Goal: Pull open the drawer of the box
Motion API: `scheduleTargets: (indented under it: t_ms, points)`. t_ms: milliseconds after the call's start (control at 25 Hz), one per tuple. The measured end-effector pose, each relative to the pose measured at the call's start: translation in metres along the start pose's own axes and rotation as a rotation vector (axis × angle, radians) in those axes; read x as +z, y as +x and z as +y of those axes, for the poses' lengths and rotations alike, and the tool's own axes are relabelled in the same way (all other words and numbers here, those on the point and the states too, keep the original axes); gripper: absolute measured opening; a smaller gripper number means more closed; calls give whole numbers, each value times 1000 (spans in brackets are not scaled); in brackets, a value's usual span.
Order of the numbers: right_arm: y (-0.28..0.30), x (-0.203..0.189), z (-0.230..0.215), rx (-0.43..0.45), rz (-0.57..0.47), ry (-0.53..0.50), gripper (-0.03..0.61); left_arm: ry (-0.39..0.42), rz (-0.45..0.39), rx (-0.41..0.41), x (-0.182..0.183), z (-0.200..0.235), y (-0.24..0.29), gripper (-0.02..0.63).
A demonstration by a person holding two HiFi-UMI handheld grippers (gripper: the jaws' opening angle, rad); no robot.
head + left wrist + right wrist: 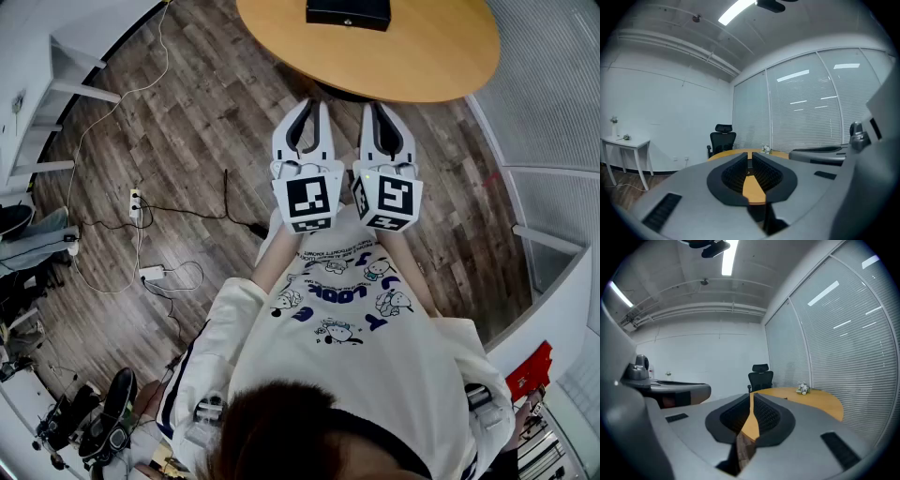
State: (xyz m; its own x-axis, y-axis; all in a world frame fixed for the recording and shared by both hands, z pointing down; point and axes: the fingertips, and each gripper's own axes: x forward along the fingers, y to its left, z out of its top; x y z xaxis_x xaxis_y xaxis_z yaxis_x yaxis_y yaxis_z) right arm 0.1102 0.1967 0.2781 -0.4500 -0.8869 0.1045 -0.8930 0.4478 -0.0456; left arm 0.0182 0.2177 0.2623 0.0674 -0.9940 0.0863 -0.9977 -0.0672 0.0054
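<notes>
A black box (347, 11) sits on the far side of a round wooden table (422, 61); I cannot make out its drawer from here. My left gripper (312, 105) and right gripper (377, 108) are held side by side in front of the person's chest, pointing at the table and short of its near edge. Both are well apart from the box. In the left gripper view the left gripper (750, 157) is shut with nothing in it. The right gripper (753, 397) is also shut and empty. The box does not show clearly in either gripper view.
Cables and a power strip (135, 202) lie on the wood floor at the left. A black office chair (761, 376) stands beyond the table, and a small bunch of flowers (803, 388) rests on it. Blinds line the wall on the right.
</notes>
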Motion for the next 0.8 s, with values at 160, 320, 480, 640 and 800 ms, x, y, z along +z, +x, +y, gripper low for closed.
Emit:
scheduleTargets:
  t_ms: [160, 320, 480, 640, 800]
  points:
    - [5, -1, 1, -3, 3, 1, 44, 6, 1, 1, -1, 4, 4, 38]
    - [7, -4, -1, -7, 9, 4, 44, 4, 0, -1, -1, 5, 6, 38]
    - [14, -6, -1, -12, 15, 10, 44, 1, 1, -9, -1, 8, 13, 38]
    - [27, -9, -1, -14, 18, 16, 44, 1, 0, -16, -2, 13, 24, 38]
    - [42, -10, -2, -21, 20, 23, 44, 5, -2, -28, -3, 19, 38, 38]
